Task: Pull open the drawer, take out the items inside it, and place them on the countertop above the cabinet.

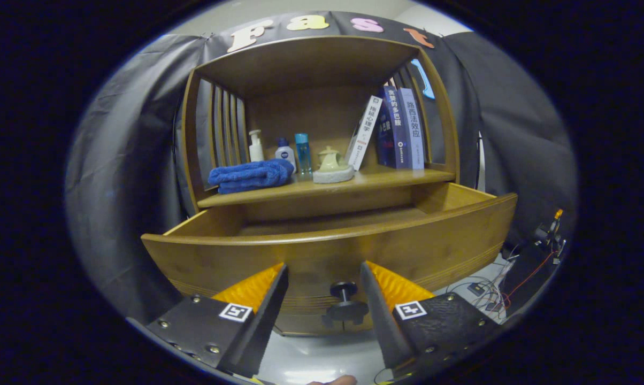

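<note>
Two spread hand-held gripper (324, 278) fingers flank knob (344, 299).

On the shelf, left of centre, lies a folded blue towel (251, 176). Behind it stand a white pump bottle (255, 146), a small white bottle (284, 153) and a slim blue bottle (303, 154). A pale ceramic piece (332, 166) sits mid-shelf; three books (394, 128) lean at right. Loose cables (488, 291) trail at lower right.

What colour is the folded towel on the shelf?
Blue. The towel lies on the shelf, plain in the gripper view; the gripper is open.
</note>
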A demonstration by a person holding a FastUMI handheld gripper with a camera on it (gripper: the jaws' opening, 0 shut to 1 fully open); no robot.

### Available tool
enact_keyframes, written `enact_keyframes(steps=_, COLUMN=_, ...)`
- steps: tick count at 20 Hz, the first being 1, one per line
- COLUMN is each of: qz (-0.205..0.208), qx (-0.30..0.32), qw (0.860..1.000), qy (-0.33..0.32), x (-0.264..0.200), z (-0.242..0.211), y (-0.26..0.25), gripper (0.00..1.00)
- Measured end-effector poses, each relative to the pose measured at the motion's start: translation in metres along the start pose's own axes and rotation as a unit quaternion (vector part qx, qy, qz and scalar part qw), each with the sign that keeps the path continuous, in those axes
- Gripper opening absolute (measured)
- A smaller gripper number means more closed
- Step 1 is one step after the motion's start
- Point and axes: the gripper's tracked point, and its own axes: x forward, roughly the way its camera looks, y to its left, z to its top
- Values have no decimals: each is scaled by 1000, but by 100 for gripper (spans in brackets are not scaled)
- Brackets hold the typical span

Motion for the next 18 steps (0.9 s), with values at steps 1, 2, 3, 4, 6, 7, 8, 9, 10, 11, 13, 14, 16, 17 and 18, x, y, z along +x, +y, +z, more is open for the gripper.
enact_keyframes(steps=1, qz=0, qx=0, qw=1000, qy=-4, x=3, z=0, y=0, gripper=82)
enact_keyframes(steps=2, qz=1, qx=1, qw=1000, qy=-1, x=7, z=0, y=0, gripper=83)
enact_keyframes(steps=3, qz=1, qx=-1, qw=1000, qy=-1, x=11, z=1, y=0, gripper=82)
enact_keyframes(steps=4, qz=2, qx=0, qw=1000, qy=-1, x=13, z=2, y=0, gripper=83)
enact_keyframes(steps=6, qz=8, qx=3, qw=1000, qy=-2, x=19, z=3, y=-1, gripper=82)
enact_keyframes(steps=7, qz=9, qx=2, qw=1000, qy=-1, x=23, z=3, y=-2, gripper=82)
enact_keyframes(steps=8, qz=9, qx=1, qw=1000, qy=-1, x=26, z=4, y=-2, gripper=83)
enact_keyframes(steps=9, qz=9, qx=0, qw=1000, qy=0, x=30, z=5, y=-2, gripper=83)
enact_keyframes(steps=10, qz=9, qx=0, qw=1000, qy=1, x=33, z=6, y=-2, gripper=83)
enact_keyframes(steps=11, qz=10, qx=-2, qw=1000, qy=2, x=37, z=7, y=-1, gripper=83)
enact_keyframes(steps=13, qz=6, qx=-10, qw=1000, qy=6, x=45, z=8, y=0, gripper=83)
enact_keyframes(steps=14, qz=3, qx=-14, qw=1000, qy=8, x=49, z=8, y=0, gripper=83)
enact_keyframes(steps=16, qz=3, qx=-14, qw=1000, qy=8, x=55, z=9, y=0, gripper=83)
enact_keyframes(steps=17, qz=4, qx=-14, qw=1000, qy=7, x=57, z=10, y=1, gripper=83)
enact_keyframes(steps=18, qz=4, qx=-14, qw=1000, qy=7, x=60, z=11, y=0, gripper=83)
